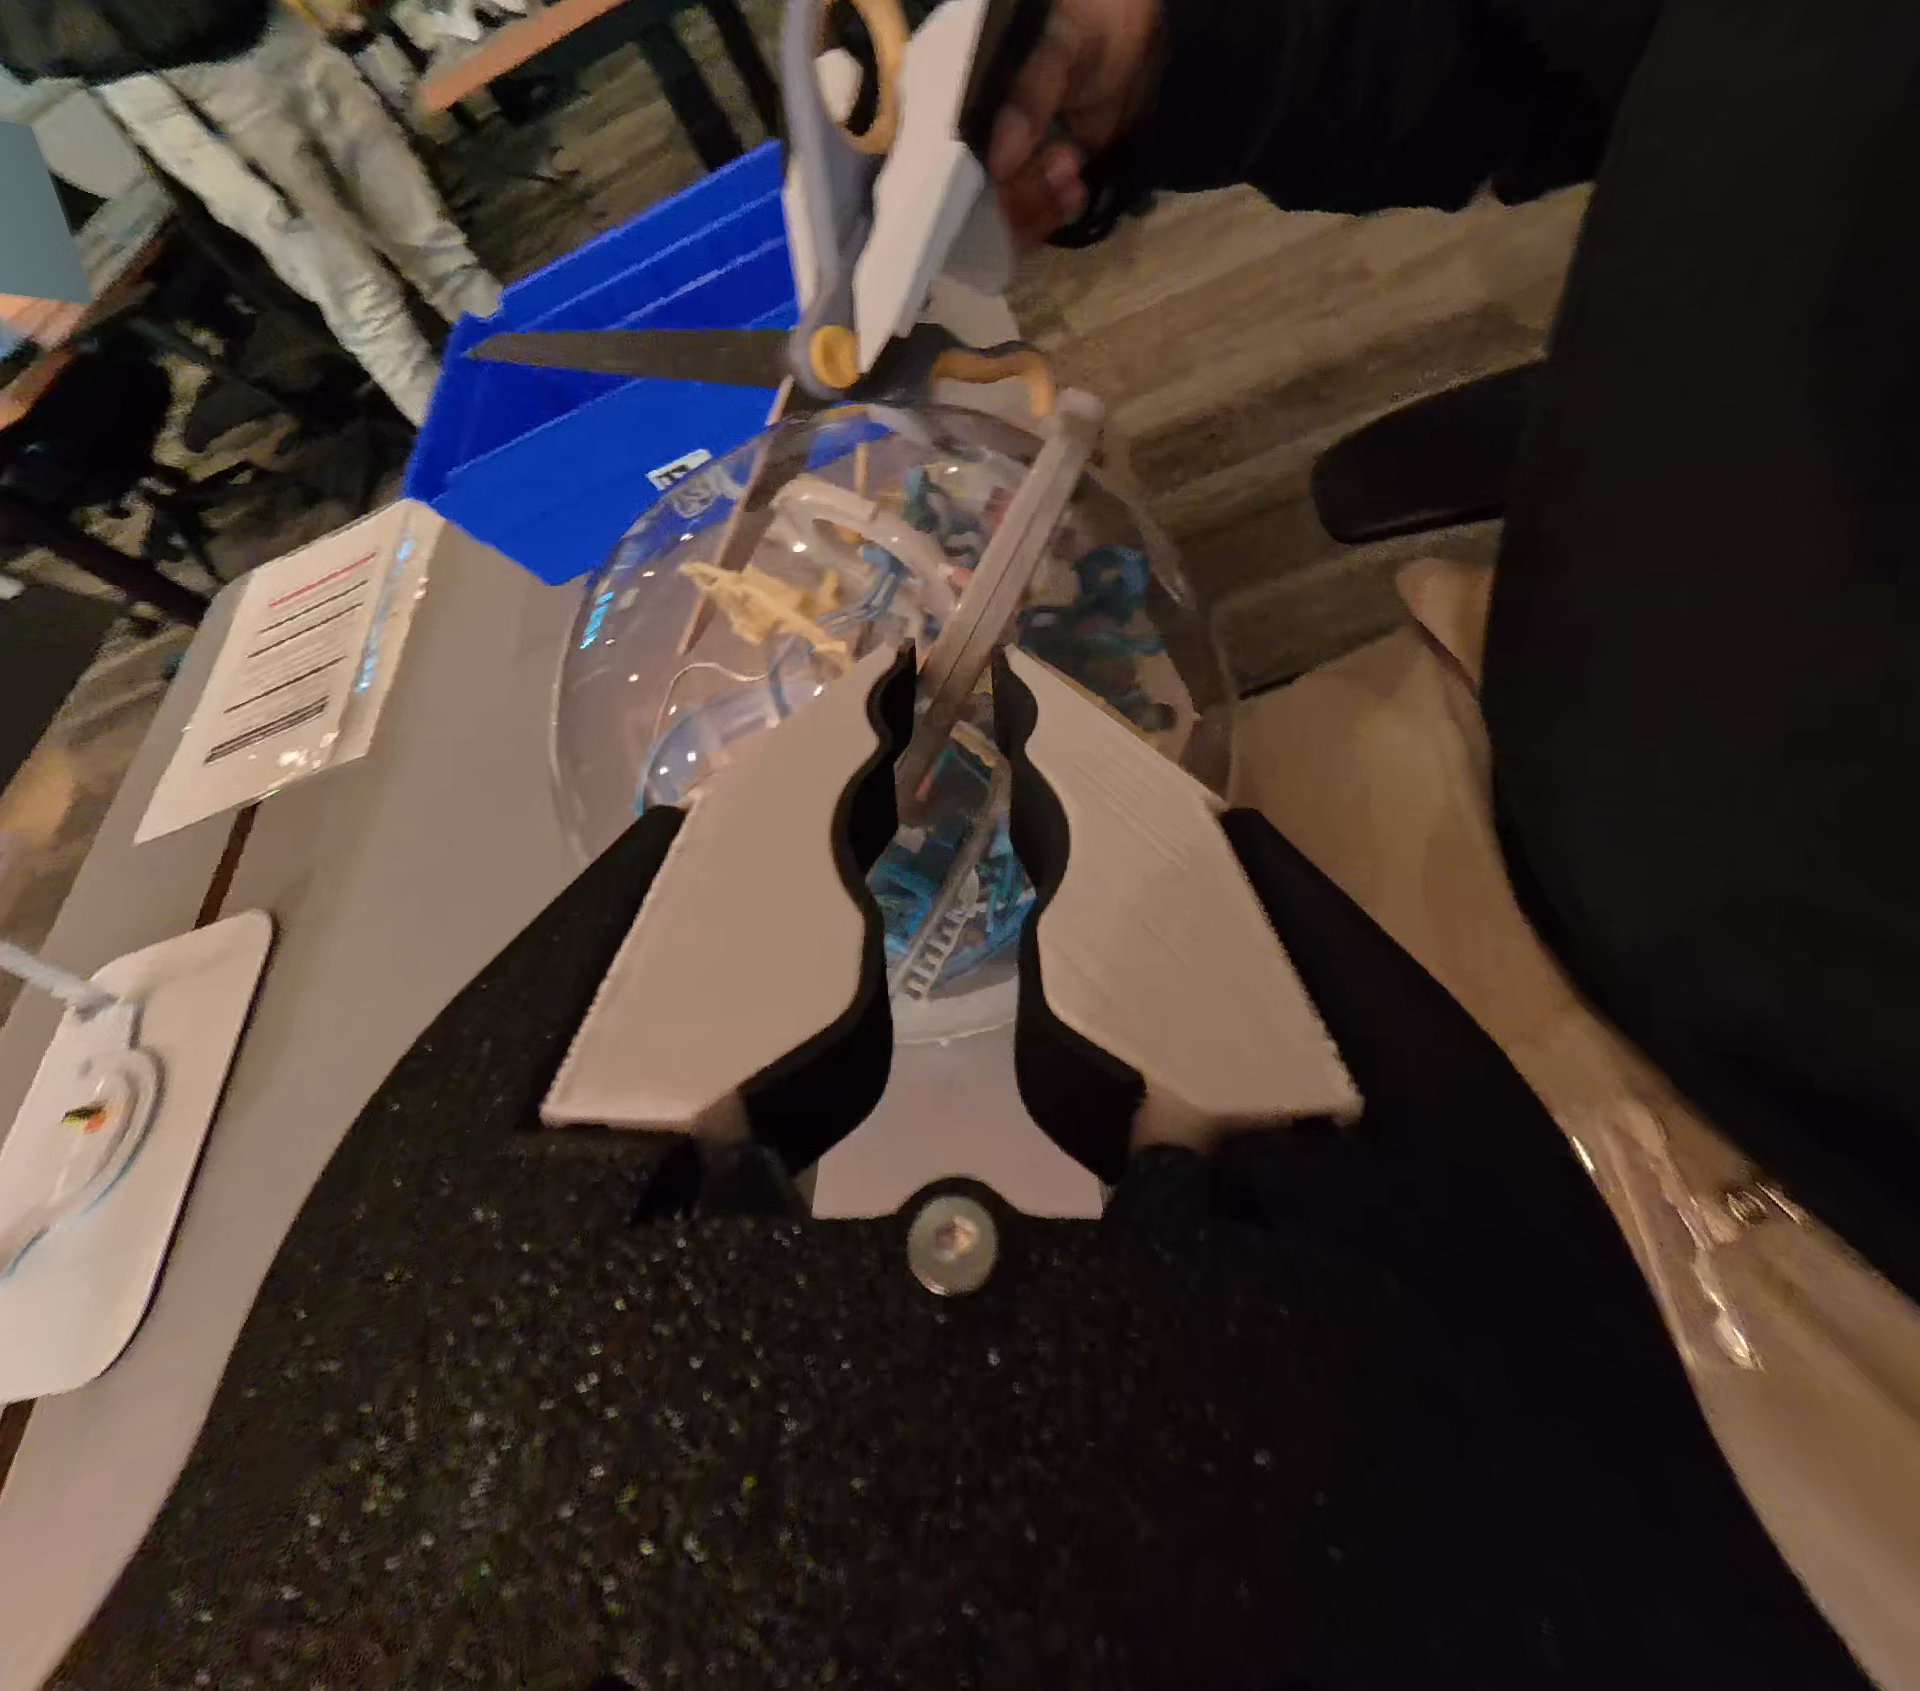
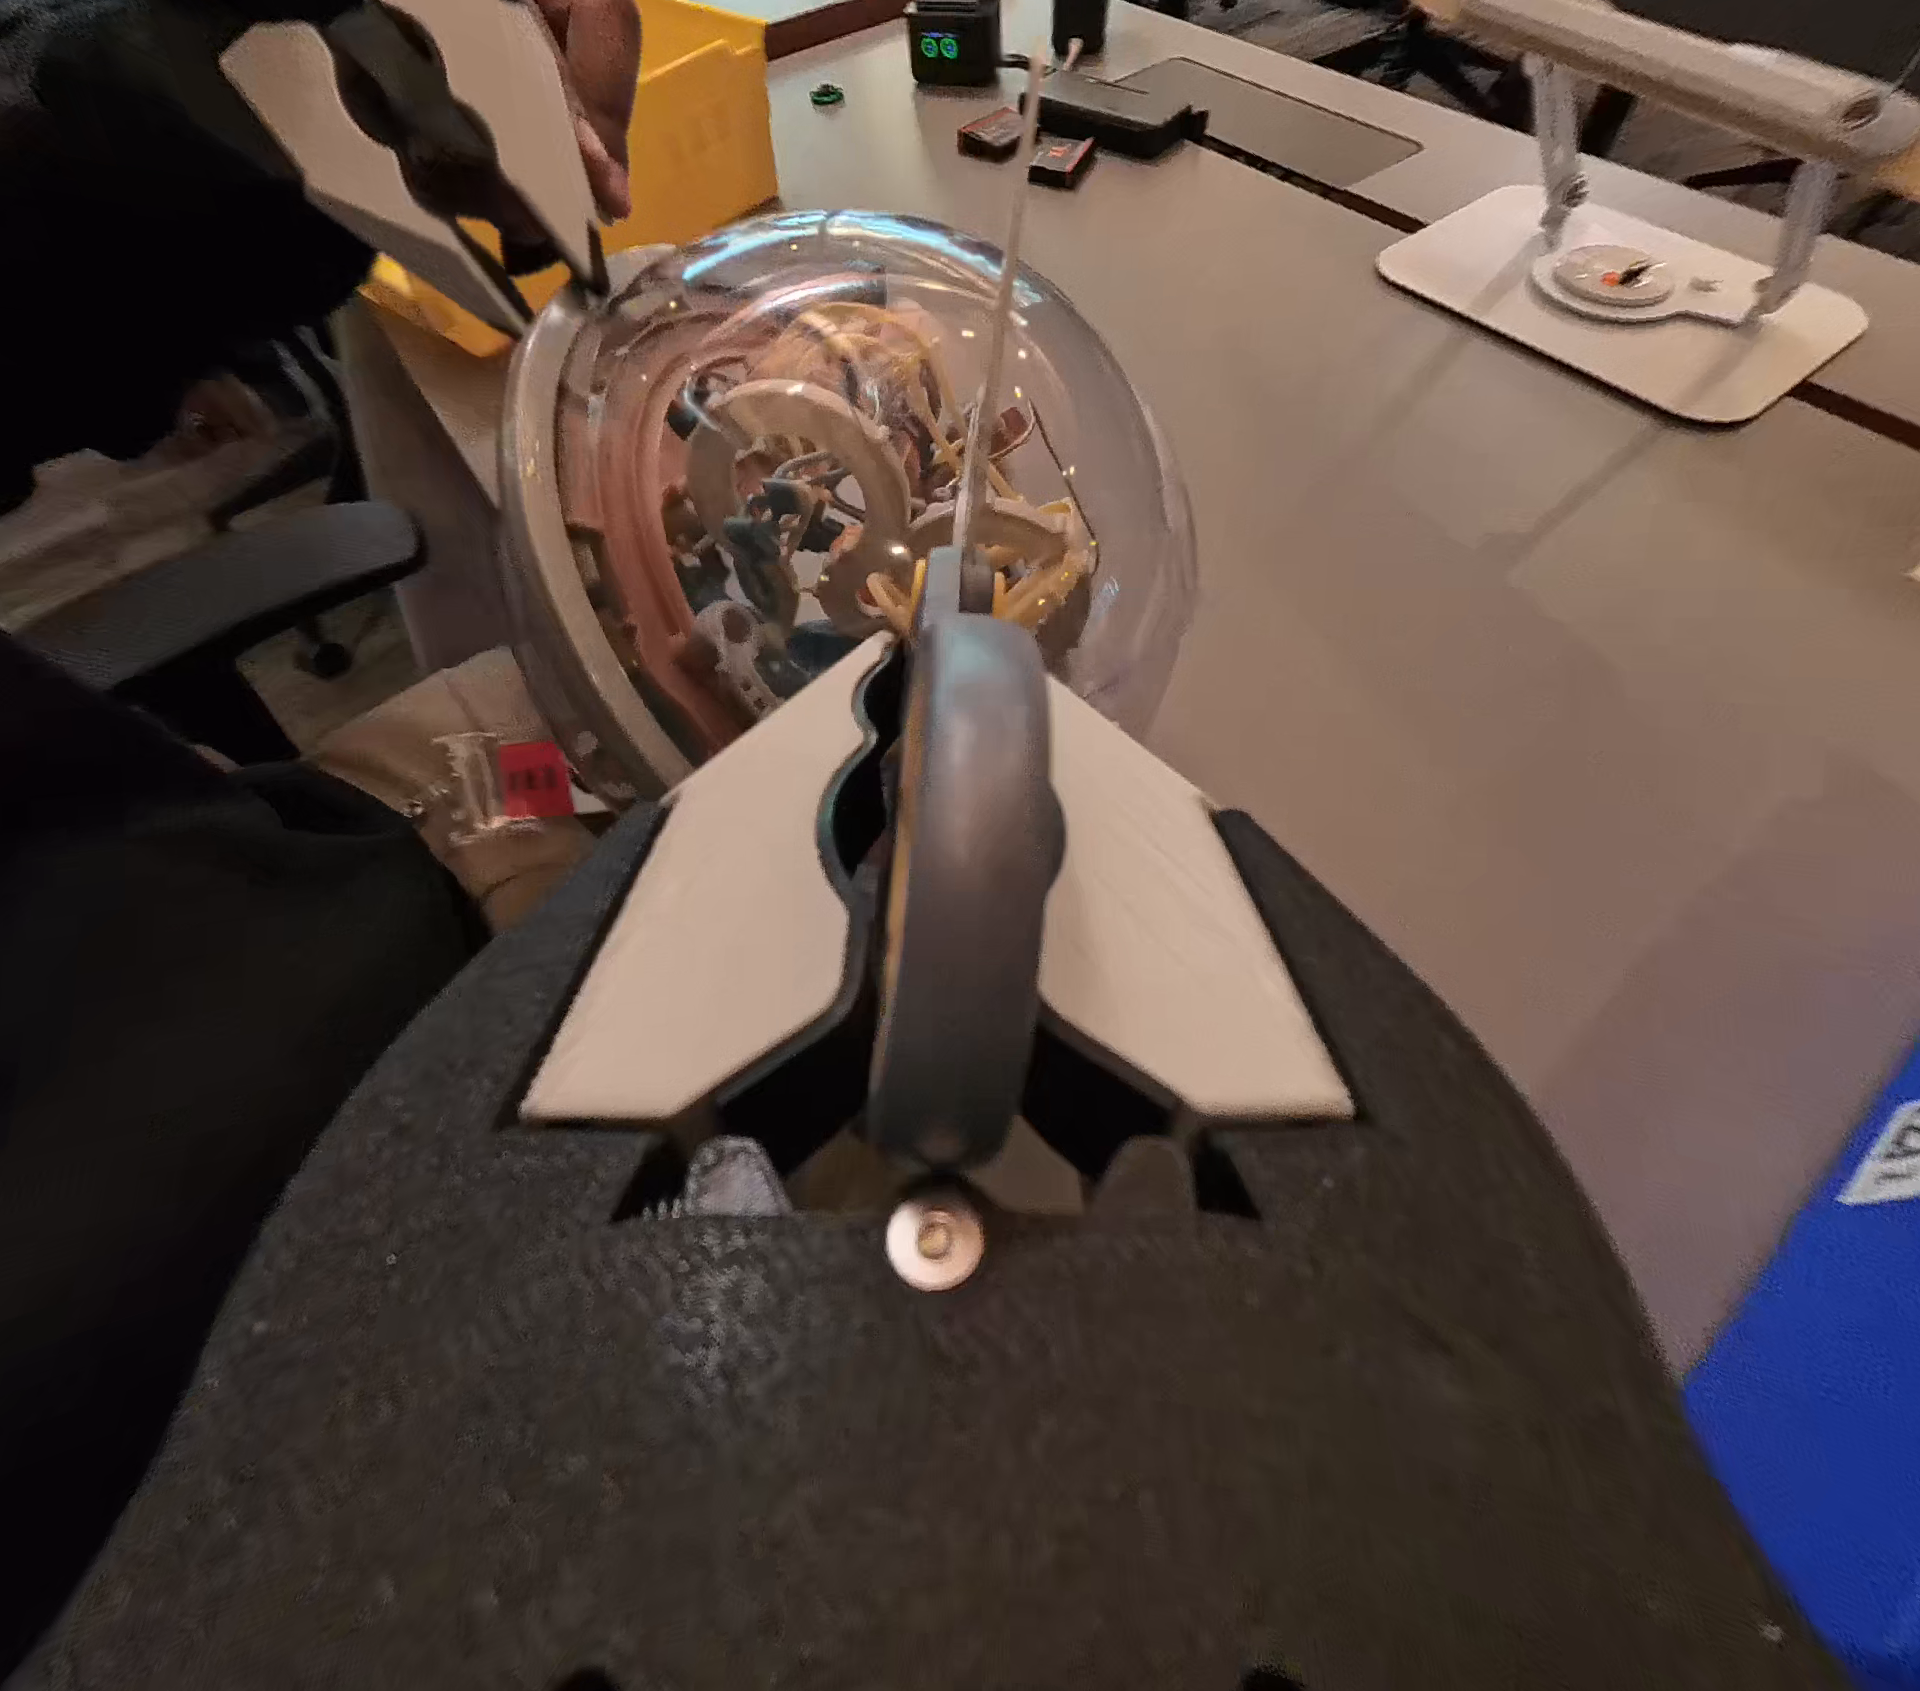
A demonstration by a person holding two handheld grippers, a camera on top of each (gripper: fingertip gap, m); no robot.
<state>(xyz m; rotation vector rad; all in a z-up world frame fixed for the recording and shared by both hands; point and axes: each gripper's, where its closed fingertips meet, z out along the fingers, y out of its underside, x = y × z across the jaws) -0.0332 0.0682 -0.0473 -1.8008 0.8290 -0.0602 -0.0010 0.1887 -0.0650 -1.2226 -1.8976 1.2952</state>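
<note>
A clear plastic sphere (image 1: 727,602) with a maze of tracks inside rests at the edge of the grey table (image 1: 468,810). My left gripper (image 1: 956,670) is shut on the sphere's grey rim band (image 1: 1013,540). My right gripper (image 2: 966,665) is shut on the grey handle loop of a pair of scissors (image 2: 966,862). The scissors' blade (image 2: 1003,291) rises edge-on over the sphere (image 2: 831,446). In the left wrist view the scissors (image 1: 831,207) hang open just above the sphere, held by the right gripper (image 1: 914,187). The left gripper (image 2: 566,280) shows at the sphere's rim in the right wrist view.
Blue bins (image 1: 623,436) stand behind the sphere, a yellow bin (image 2: 707,124) beyond it. A printed sheet (image 1: 281,654) and a white stand base (image 1: 104,1122) lie on the table. A black charger case (image 2: 956,20), an office chair (image 2: 260,571) and a standing person (image 1: 208,83) are around. My hands' fingertips stand some 12 cm from each other.
</note>
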